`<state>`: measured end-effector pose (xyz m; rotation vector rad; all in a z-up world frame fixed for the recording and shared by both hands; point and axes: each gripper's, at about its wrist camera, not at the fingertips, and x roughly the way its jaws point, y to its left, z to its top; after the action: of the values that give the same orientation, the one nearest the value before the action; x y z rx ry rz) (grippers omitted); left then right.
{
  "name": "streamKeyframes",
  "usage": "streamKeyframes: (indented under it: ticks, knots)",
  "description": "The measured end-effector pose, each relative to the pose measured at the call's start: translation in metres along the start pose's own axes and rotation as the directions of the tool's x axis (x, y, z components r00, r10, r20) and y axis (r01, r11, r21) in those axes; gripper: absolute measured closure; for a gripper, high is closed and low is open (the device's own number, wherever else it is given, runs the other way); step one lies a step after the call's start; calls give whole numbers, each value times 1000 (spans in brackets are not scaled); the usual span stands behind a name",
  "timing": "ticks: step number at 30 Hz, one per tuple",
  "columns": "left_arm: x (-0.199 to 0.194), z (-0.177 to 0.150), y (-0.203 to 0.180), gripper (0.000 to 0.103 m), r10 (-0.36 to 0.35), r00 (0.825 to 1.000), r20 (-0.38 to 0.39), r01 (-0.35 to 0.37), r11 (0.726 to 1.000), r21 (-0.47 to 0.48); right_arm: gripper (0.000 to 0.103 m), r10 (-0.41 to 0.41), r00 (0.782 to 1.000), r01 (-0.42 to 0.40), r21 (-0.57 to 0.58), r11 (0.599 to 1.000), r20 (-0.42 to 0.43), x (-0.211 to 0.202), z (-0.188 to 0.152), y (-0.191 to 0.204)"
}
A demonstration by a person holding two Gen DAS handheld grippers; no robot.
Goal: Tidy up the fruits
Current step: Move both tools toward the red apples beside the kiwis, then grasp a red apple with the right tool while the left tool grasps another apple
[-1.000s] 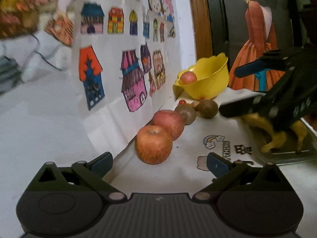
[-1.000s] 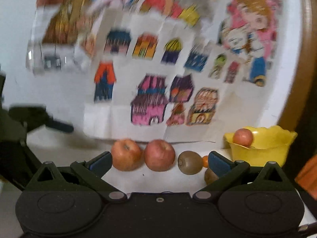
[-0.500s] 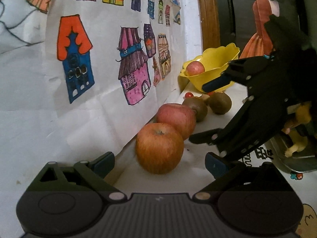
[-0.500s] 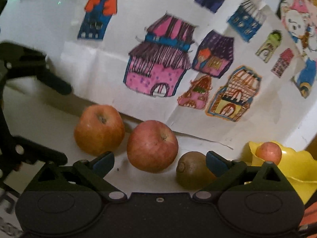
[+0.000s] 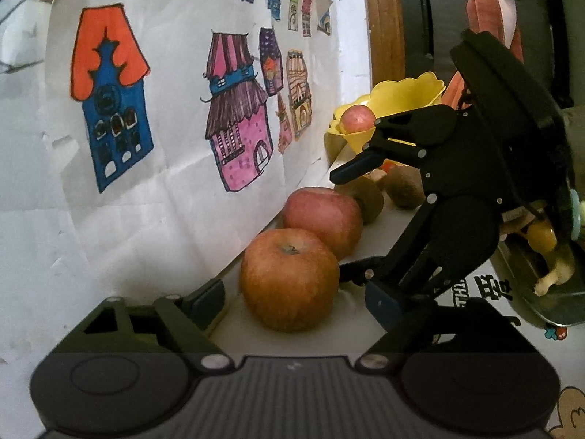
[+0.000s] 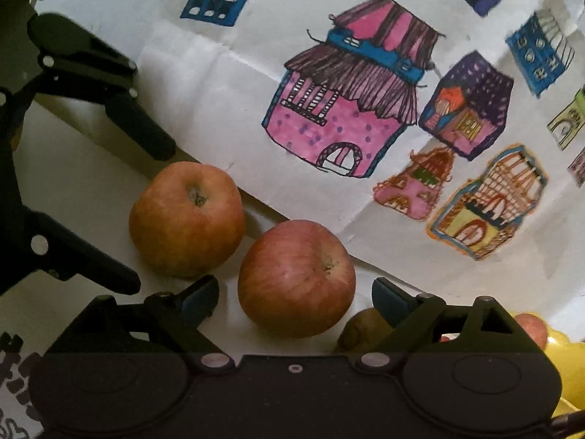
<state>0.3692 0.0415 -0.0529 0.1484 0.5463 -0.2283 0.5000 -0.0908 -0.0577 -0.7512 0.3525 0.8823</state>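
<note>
Near apple (image 5: 289, 278) orange-red with faint streaks; second apple (image 6: 296, 278) pinker red, fine vertical striping. Kiwis (image 5: 404, 191) dull brown, bowl (image 5: 406, 97) bright yellow with a pink-red fruit (image 5: 357, 117) in it. Paper sheet (image 5: 175, 168) white with hand-coloured houses: orange roof on blue, pink with purple dots and a striped purple roof, dark purple speckled, orange-lined yellow; both grippers black with blue pads (image 5: 380, 301).
</note>
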Motion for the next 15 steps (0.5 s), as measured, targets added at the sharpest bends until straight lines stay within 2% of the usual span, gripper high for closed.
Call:
streamKeyframes:
  ticks: [9,12,15]
  knots:
    - [9,2,9,36,-8,999,-35,6,999,-53,20,86,996,-87,59,994,16,21,0,-27]
    - [12,3,11,37,-18,999,-40,15,997,-71,28,85,996,-86,68,994,27,22,-1,-27]
    - [12,3,10,37,-13,999,-39,11,998,-69,29,59,997,-62,65,996,42,19,-3,-17]
